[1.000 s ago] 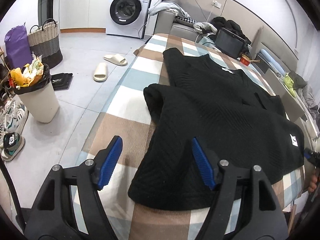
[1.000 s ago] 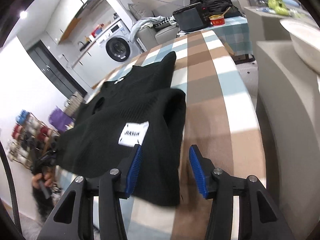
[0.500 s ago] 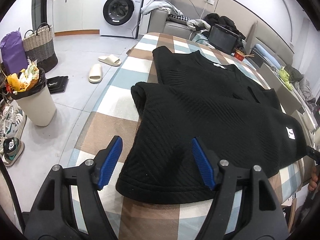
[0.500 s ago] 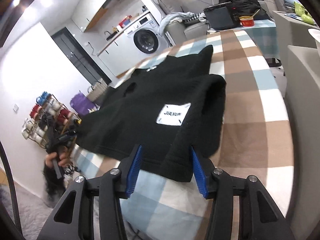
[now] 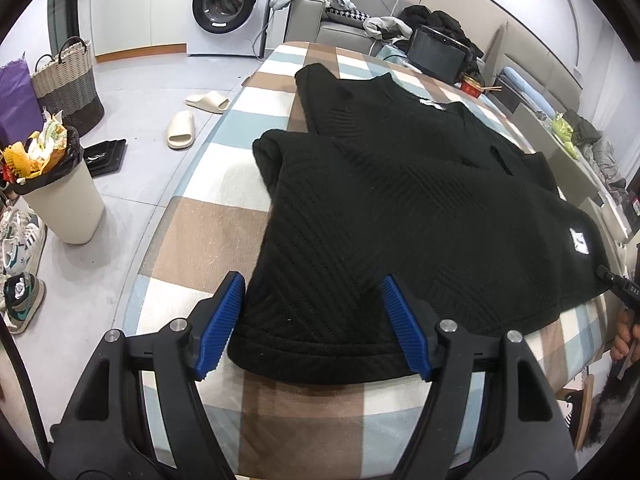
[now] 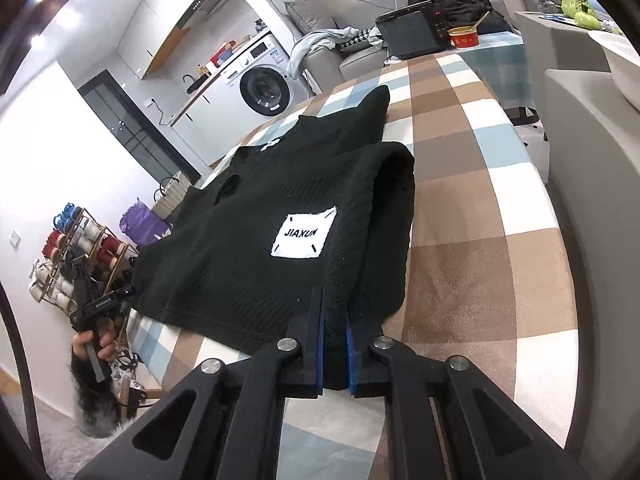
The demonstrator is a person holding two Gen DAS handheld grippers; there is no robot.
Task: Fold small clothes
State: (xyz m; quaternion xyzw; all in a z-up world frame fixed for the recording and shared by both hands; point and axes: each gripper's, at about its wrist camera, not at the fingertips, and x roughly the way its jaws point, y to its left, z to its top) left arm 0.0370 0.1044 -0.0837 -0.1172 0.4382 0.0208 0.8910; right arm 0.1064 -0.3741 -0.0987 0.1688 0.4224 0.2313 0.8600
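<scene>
A black ribbed knit sweater (image 5: 400,208) lies on a worktop covered with a brown, white and pale-blue checked cloth (image 5: 208,216), its lower part doubled back over the body so that a rounded fold shows along each side. In the left wrist view the left tool (image 5: 314,320) hovers at the near hem with its 2 blue ribbed pads (image 5: 222,320) spread wide; the hem corner lies between them, and neither pad presses on it. In the right wrist view the right tool (image 6: 334,344) has just been closing and now pinches the near edge of the sweater (image 6: 248,248), the black knit bunched between its 2 blue pads (image 6: 319,356), just below a white rectangular sewn patch reading JIAXUN (image 6: 304,234). The same patch (image 5: 578,240) shows at the right edge of the left wrist view. At the lower left of the right wrist view a hand (image 6: 94,344) grips the handle of the other tool. Off the worktop, on the pale floor, stand a cream waste bin lined with a black bag and stuffed with wrappers (image 5: 60,196), a woven 2-tone basket (image 5: 66,88) and a pair of cream slide sandals (image 5: 194,116). A white front-loading washing machine (image 5: 228,6) stands against the far wall, and a red bowl with chopsticks (image 5: 474,86) sits near the far end of the worktop.
</scene>
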